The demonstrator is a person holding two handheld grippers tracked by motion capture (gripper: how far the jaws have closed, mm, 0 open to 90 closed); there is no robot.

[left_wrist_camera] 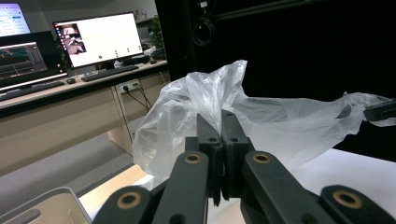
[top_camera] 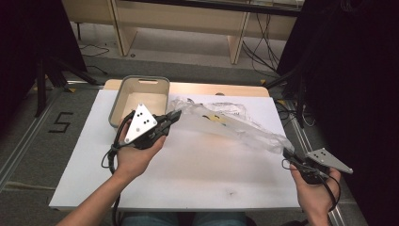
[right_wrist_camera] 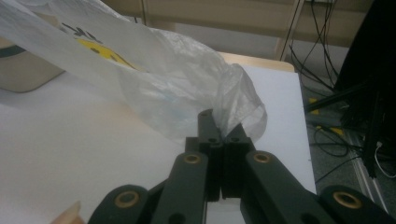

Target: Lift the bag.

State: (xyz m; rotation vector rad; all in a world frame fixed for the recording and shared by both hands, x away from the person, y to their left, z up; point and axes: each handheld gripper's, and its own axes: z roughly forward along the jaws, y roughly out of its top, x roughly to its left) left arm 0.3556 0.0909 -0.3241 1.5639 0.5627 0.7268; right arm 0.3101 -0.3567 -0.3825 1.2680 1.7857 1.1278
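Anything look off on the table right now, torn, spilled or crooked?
Nothing stands out. The plastic bag is stretched between the left claw and right claw, crumpled but with no visible tear. The bin sits upright.

A lab or office workroom set up for recording is shown. A white-topped table (top_camera: 188,179) is placed on a grey carpet floor (top_camera: 28,155), and beside the table, to its left, a number mark (top_camera: 60,122) has been taped to the carpet. Beyond the table a long wooden desk (top_camera: 188,19) is seen, with loose cables (top_camera: 259,47) hanging under it. On the desk, switched-on monitors (left_wrist_camera: 100,39) and a keyboard (left_wrist_camera: 109,72) are arranged. To both sides of the table, black curtains (top_camera: 357,84) and tripod legs (top_camera: 56,70) are set up.
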